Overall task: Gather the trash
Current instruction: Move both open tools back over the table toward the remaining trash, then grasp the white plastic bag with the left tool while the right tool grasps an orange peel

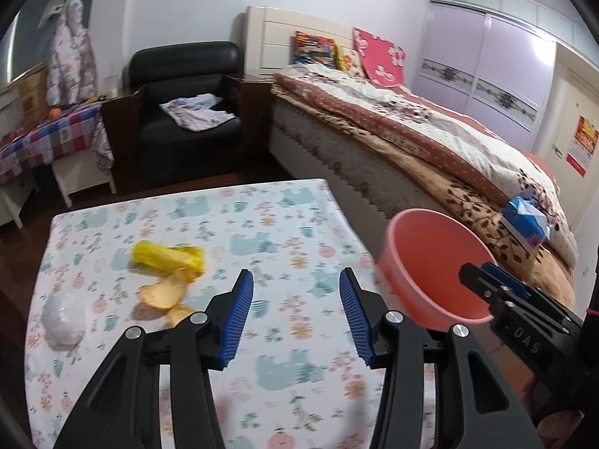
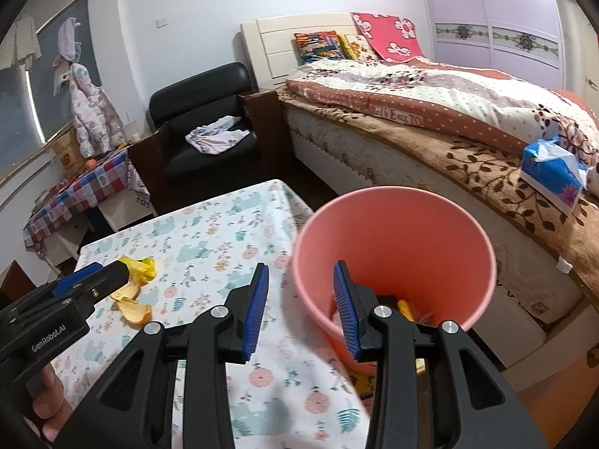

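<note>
A pink bin (image 2: pixel 397 250) stands at the table's right edge; dark and orange scraps lie at its bottom. It also shows in the left wrist view (image 1: pixel 438 262). On the patterned table (image 1: pixel 262 232) lie a yellow wrapper (image 1: pixel 168 256), orange peel pieces (image 1: pixel 164 293) and a crumpled white plastic wad (image 1: pixel 63 318). My left gripper (image 1: pixel 295 314) is open and empty above the table, right of the peels. My right gripper (image 2: pixel 301 307) is open and empty, straddling the bin's near left rim. The peels (image 2: pixel 133 301) and wrapper (image 2: pixel 140 263) show beside my left gripper's fingers (image 2: pixel 93 282).
A bed (image 1: pixel 430 138) runs along the right, with a blue tissue pack (image 2: pixel 554 176) on it. A black armchair (image 1: pixel 187 104) with clothes stands behind the table. A checked-cloth side table (image 1: pixel 48 138) is at the far left. Dark floor surrounds the table.
</note>
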Demonstrator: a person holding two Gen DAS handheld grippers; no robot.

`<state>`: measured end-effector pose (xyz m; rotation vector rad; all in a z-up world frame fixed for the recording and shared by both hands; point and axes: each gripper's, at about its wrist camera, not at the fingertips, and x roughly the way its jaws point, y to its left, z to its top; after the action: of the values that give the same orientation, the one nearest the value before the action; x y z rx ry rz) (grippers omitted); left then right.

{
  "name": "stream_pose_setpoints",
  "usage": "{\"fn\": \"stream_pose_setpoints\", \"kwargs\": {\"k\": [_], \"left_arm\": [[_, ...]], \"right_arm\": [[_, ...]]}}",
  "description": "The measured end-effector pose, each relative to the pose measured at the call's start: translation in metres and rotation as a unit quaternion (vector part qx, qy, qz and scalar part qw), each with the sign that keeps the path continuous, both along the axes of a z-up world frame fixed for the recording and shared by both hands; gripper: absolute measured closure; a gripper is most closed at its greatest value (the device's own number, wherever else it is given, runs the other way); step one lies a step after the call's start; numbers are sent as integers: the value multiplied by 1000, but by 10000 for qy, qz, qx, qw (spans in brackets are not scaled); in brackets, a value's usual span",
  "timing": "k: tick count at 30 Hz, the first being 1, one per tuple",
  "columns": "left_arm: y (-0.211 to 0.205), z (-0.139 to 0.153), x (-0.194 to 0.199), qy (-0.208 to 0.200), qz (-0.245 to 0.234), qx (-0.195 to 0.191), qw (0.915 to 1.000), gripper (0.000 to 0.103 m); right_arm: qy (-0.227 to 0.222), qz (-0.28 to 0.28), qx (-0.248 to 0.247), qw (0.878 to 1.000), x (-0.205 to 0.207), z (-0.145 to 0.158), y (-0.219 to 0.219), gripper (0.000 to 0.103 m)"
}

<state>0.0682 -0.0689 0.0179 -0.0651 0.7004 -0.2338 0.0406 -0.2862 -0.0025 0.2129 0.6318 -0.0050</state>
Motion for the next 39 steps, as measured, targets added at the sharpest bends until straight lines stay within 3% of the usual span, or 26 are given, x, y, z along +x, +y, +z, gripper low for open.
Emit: {"fn": "stream_pose_setpoints", "kwargs": {"k": [14, 21, 29, 34, 39], "left_arm": [[108, -17, -13, 222, 1113, -60, 9935, 53], [160, -35, -27, 405, 1619, 58, 9860, 52], [220, -59, -28, 686, 2283, -24, 9712, 52], [232, -68, -16, 806, 2389, -70, 9677, 52], [229, -69, 1, 831, 2252, -260, 9704, 49]], "right_arm": [[57, 845, -10, 9964, 11, -7, 61, 66], [174, 1180, 26, 9929, 18, -14, 83, 66], [414, 1373, 21, 9897, 28, -27, 99, 66], [501, 1486, -4, 9876, 36, -32, 108, 66], [556, 1742, 58, 9831, 45, -34, 126, 66]]}}
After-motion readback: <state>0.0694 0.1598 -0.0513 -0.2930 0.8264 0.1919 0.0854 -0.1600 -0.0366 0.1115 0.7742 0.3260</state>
